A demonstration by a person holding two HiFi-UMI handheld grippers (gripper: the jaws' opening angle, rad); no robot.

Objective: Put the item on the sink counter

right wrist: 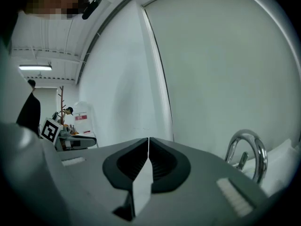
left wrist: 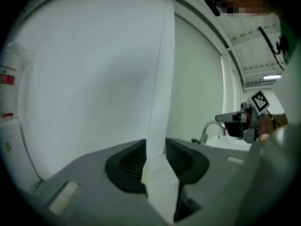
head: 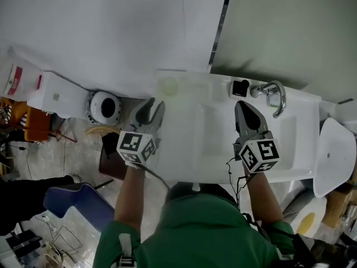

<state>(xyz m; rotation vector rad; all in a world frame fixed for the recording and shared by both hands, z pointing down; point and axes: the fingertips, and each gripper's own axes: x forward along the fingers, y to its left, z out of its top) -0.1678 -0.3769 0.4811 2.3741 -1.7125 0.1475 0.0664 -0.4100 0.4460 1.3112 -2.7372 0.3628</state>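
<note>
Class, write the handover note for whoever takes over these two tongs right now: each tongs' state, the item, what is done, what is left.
Left tongs: slightly open, empty, over the left edge of the sink counter.
Right tongs: shut, empty, in front of the faucet.
Item: a pale round thing, too faint to identify, lies at the counter's back left.
Done: placing, if that is the item.
Left: confirm it, then back both tongs away.
</note>
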